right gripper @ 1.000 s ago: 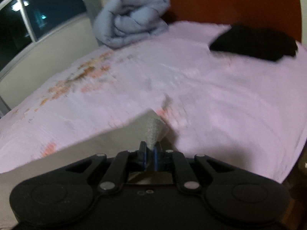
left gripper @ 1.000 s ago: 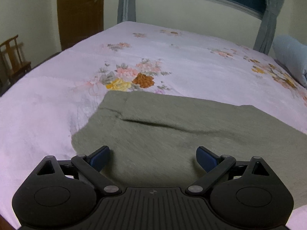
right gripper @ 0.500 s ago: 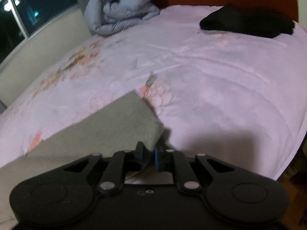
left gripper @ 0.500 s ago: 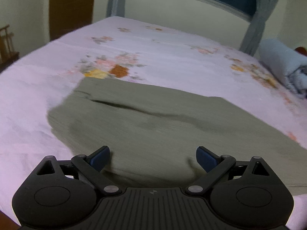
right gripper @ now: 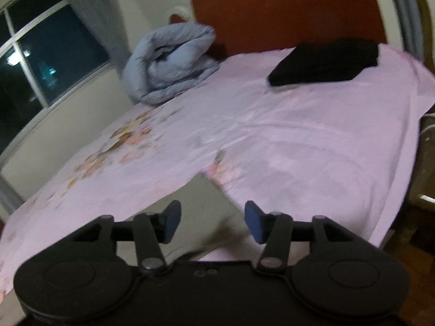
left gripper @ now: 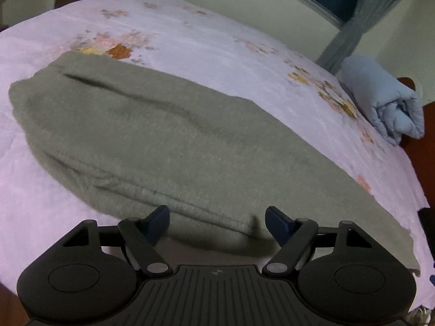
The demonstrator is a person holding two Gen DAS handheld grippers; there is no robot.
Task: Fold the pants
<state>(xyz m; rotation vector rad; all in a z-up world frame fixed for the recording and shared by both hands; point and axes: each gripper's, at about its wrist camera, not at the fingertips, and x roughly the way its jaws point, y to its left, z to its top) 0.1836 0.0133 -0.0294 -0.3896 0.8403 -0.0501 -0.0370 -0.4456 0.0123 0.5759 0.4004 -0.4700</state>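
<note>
The olive-grey pants point(left gripper: 168, 141) lie folded lengthwise and flat on the pink floral bedsheet point(left gripper: 206, 40), running from upper left to lower right. My left gripper point(left gripper: 217, 221) is open and empty, just above the pants' near edge. In the right wrist view the pants' leg end point(right gripper: 201, 203) lies on the sheet between the fingers of my right gripper point(right gripper: 212, 218), which is open and holds nothing.
A rolled light-blue quilt point(right gripper: 171, 65) lies at the head of the bed by the window and also shows in the left wrist view point(left gripper: 386, 106). A folded black garment point(right gripper: 326, 62) lies near the red-brown headboard point(right gripper: 272, 11). The bed's edge point(right gripper: 402, 163) drops off at right.
My right gripper opened and let go of the pants' leg end, which now lies flat. My left gripper drew back toward the pants' near edge and turned right.
</note>
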